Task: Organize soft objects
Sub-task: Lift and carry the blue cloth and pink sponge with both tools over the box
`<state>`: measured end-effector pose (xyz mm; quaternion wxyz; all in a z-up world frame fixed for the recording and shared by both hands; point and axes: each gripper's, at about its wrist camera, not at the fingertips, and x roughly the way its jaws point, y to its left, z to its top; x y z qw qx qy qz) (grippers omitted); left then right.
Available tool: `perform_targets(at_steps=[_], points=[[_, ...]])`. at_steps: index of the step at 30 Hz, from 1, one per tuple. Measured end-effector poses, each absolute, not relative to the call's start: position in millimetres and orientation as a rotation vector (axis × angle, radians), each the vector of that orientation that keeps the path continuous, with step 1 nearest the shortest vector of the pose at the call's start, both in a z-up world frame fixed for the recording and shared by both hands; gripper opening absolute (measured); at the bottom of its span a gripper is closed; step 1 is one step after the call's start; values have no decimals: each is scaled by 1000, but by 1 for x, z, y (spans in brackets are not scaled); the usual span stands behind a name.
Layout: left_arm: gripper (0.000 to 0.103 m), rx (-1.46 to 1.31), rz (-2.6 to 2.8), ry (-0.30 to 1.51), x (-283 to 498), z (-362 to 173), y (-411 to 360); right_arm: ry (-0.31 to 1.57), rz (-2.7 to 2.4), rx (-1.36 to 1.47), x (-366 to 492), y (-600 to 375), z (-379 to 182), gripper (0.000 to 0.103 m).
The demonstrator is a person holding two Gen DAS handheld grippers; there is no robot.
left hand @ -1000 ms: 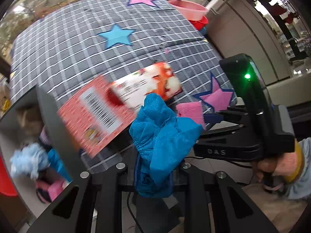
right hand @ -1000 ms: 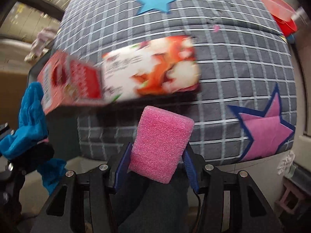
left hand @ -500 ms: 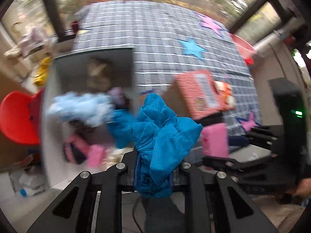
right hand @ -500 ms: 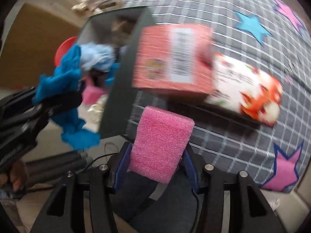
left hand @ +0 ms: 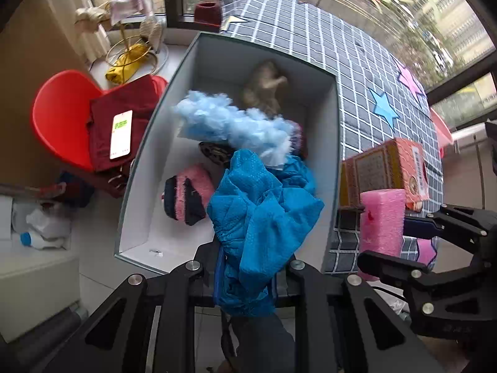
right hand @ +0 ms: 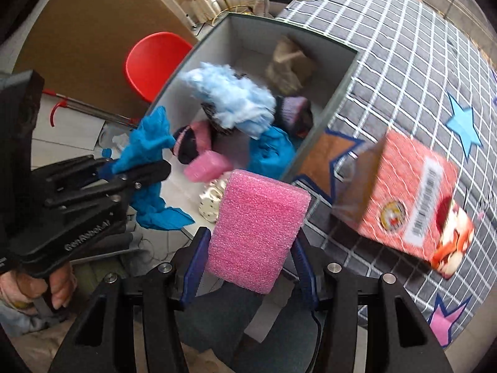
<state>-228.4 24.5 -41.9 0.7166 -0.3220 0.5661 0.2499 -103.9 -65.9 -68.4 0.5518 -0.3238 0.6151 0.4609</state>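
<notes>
My left gripper [left hand: 245, 267] is shut on a crumpled blue cloth [left hand: 264, 217] and holds it above the near end of an open grey box [left hand: 136, 168]. It also shows in the right wrist view [right hand: 124, 168]. My right gripper [right hand: 248, 264] is shut on a pink foam sponge [right hand: 257, 230], beside the box's near right corner; the sponge also shows in the left wrist view [left hand: 382, 217]. Inside the box lie light blue fluff [left hand: 230, 121], a pink and black sock [left hand: 186, 195], a tan soft toy [left hand: 264, 87], another pink sponge [right hand: 206, 164] and another blue cloth [right hand: 273, 152].
A red and orange carton [right hand: 410, 205] lies on the grey checked cloth with stars [right hand: 403, 62] right of the box. A red chair [left hand: 62, 118] with dark red fabric stands left of the box. A plastic bottle [left hand: 40, 230] lies on the floor.
Both grippers have swung left from over the checked cloth to the open box, each still holding its object. The box interior is now in full view.
</notes>
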Motion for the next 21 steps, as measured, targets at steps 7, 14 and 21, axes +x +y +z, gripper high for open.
perform_targets(at_steps=[7,14,21], points=[[24,-742,585,1235,-234,-46,34,1442,1094,-793,-104,-51,-69,53],[24,-752,605,1236,-229,-52,44,1431,1094,-791,-99,-38,-67,53],[24,-743,616,1253,-223,-57,48,1426,1093,-770,-94,-26,-63,53]])
